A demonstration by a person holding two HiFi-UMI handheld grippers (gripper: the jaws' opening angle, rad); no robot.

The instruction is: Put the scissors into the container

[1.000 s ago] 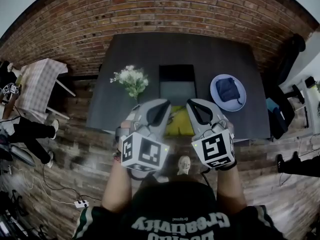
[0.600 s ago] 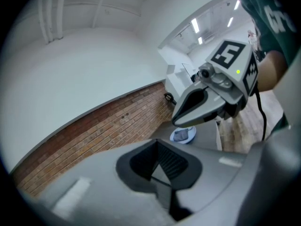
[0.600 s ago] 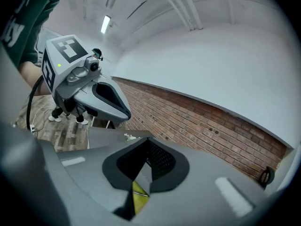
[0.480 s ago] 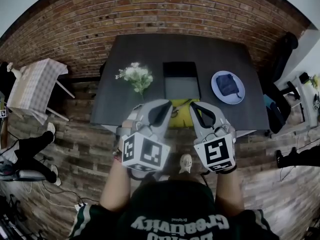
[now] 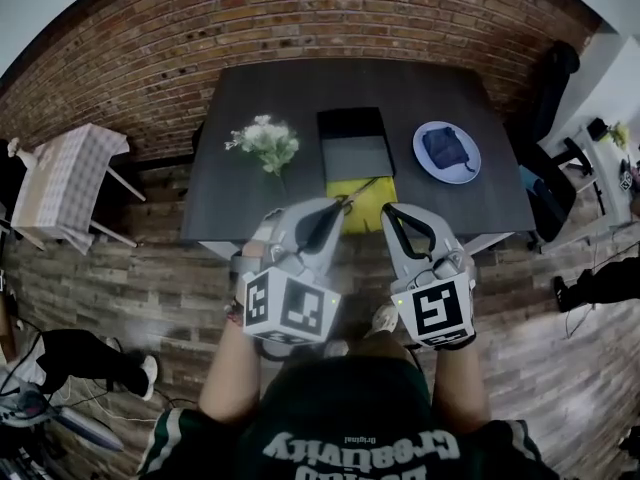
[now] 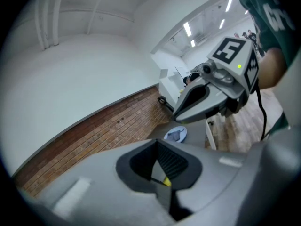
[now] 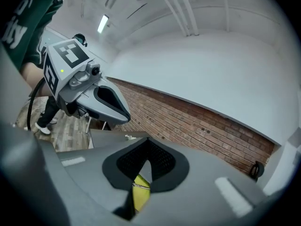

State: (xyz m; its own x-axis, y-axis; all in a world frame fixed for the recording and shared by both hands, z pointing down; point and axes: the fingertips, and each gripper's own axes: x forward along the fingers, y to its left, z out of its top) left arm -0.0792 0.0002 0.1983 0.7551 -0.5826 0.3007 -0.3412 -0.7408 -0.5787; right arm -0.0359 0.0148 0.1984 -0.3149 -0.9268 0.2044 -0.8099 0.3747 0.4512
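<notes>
Brick wall and plank floor, head view: a dark counter (image 5: 270,93) carries white flowers (image 5: 262,140) at the left, a black container (image 5: 354,143) at the centre and a blue plate (image 5: 447,151) with a dark item at the right. A yellow mat (image 5: 368,208) sits at the near edge, just near of the container, and the scissors (image 5: 352,192) lie on it, outside the container. The left gripper (image 5: 333,206) and right gripper (image 5: 390,211) are side by side at the near edge. Left gripper view: fingers closed together, nothing gripped, a sliver of the mat beyond them. Right gripper view: fingers closed together, nothing gripped, the mat beyond them.
</notes>
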